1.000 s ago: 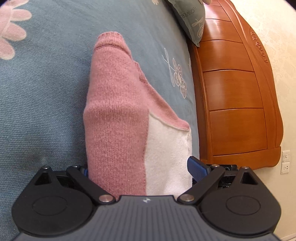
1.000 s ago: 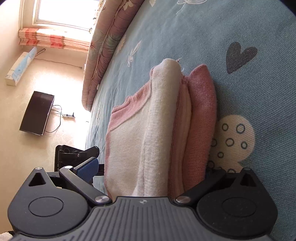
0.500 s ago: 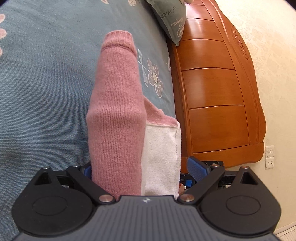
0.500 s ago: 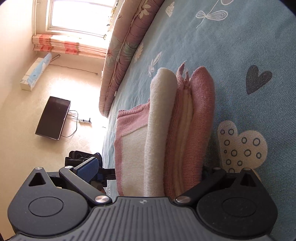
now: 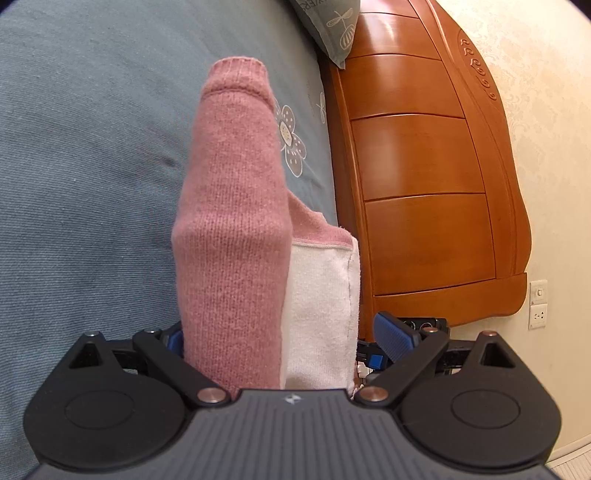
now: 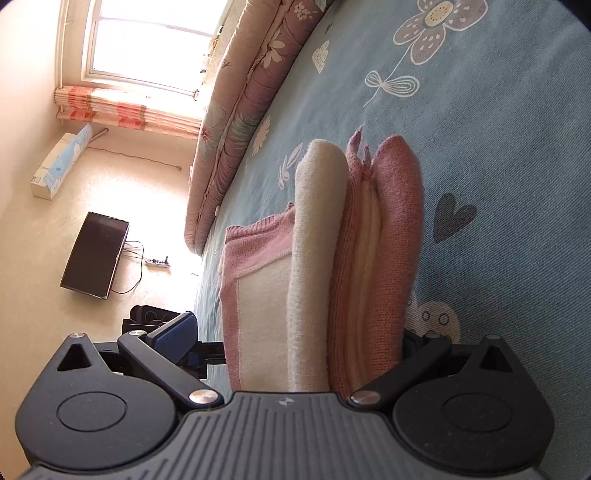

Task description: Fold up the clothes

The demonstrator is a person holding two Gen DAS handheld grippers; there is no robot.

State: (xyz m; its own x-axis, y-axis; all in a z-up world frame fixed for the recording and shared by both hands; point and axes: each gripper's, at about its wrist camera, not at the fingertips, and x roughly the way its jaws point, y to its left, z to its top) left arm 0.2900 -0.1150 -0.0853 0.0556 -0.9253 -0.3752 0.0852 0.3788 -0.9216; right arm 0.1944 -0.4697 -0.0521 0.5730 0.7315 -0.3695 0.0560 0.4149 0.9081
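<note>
A folded pink and white knit sweater (image 5: pixel 236 229) fills the space between the fingers of my left gripper (image 5: pixel 284 332). The same folded sweater (image 6: pixel 332 266) shows in the right wrist view, stacked in several layers between the fingers of my right gripper (image 6: pixel 295 332). Both grippers hold the bundle edge-on above the blue bedspread (image 5: pixel 81 166), each with one blue pad (image 5: pixel 391 334) standing a little off the cloth. The inner pads are hidden behind the fabric.
A wooden headboard (image 5: pixel 424 177) and a grey pillow (image 5: pixel 328 26) lie to the right in the left wrist view. A rolled floral quilt (image 6: pixel 243 110) lies at the bed's far edge. A dark screen (image 6: pixel 94 254) sits on the floor beneath a window (image 6: pixel 147 40).
The sweater bundle has risen and turned more upright in both views. The bed surface has dropped away and the headboard and floor show more.
</note>
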